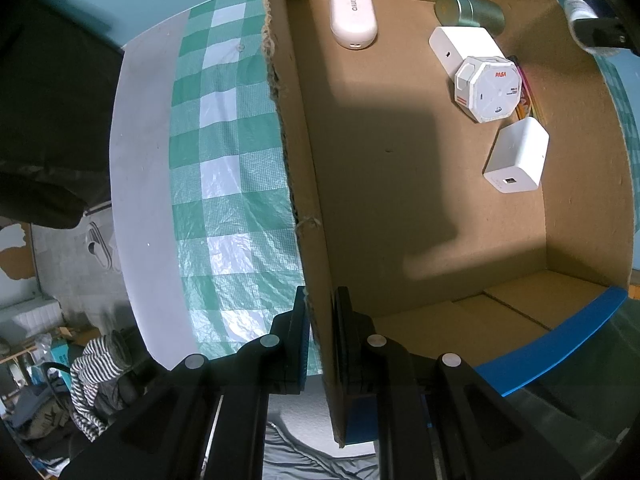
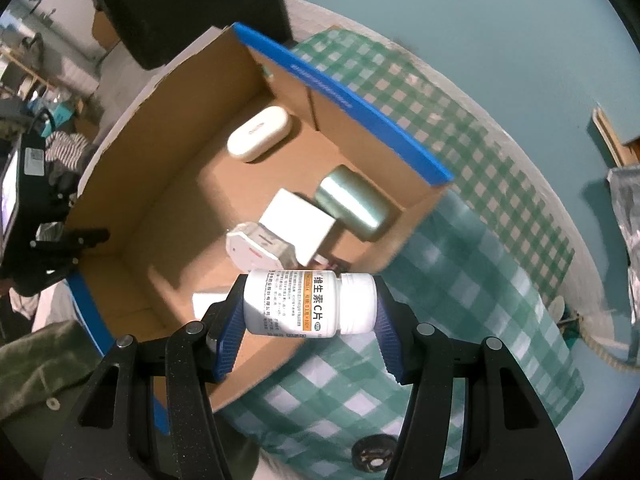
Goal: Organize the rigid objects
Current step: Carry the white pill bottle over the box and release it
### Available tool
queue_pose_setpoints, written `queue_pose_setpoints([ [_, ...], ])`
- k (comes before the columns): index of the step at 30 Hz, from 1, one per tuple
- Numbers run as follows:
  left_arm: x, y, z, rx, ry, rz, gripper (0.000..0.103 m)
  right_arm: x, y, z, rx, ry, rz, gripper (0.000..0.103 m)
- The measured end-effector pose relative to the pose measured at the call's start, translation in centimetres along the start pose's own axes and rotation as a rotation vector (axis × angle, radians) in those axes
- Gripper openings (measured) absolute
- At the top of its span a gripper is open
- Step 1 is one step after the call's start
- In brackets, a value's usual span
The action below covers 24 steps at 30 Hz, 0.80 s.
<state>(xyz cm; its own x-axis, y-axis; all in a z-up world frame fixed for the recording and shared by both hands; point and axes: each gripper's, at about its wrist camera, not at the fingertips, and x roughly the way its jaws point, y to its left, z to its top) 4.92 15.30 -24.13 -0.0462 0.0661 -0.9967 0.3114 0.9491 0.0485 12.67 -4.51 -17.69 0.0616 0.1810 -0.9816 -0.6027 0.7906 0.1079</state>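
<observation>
Right gripper clamped end to end on white pill bottle; bottle long axis level, cap toward right jaw, above cardboard box near wall. Label: "维生素C片". Left gripper pinched shut on box wall. Inside box: white case marked "KINYO", octagonal pack marked "PASA".

Colourful item behind octagonal box
</observation>
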Motion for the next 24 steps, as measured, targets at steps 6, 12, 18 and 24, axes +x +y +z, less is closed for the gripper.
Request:
queue_pose_setpoints([
  [6,-0.2,0.0,0.0,-0.001,-0.007,-0.003,0.013,0.6,0.9,1.0,-0.030,0.003,-0.010,0.058],
  [12,-0.2,0.3,-0.2,-0.006,-0.010,-0.011,0.013,1.4,1.5,1.5,-0.056,0.012,-0.012,0.058],
  [18,-0.1,0.3,-0.3,0.002,-0.010,-0.006,0.013,1.8,2.0,1.4,-0.067,0.019,-0.036,0.058],
  [24,-0.1,0.1,-0.3,0.009,-0.012,-0.003,0.013,1.5,1.8,1.2,-0.047,0.003,-0.045,0.060],
])
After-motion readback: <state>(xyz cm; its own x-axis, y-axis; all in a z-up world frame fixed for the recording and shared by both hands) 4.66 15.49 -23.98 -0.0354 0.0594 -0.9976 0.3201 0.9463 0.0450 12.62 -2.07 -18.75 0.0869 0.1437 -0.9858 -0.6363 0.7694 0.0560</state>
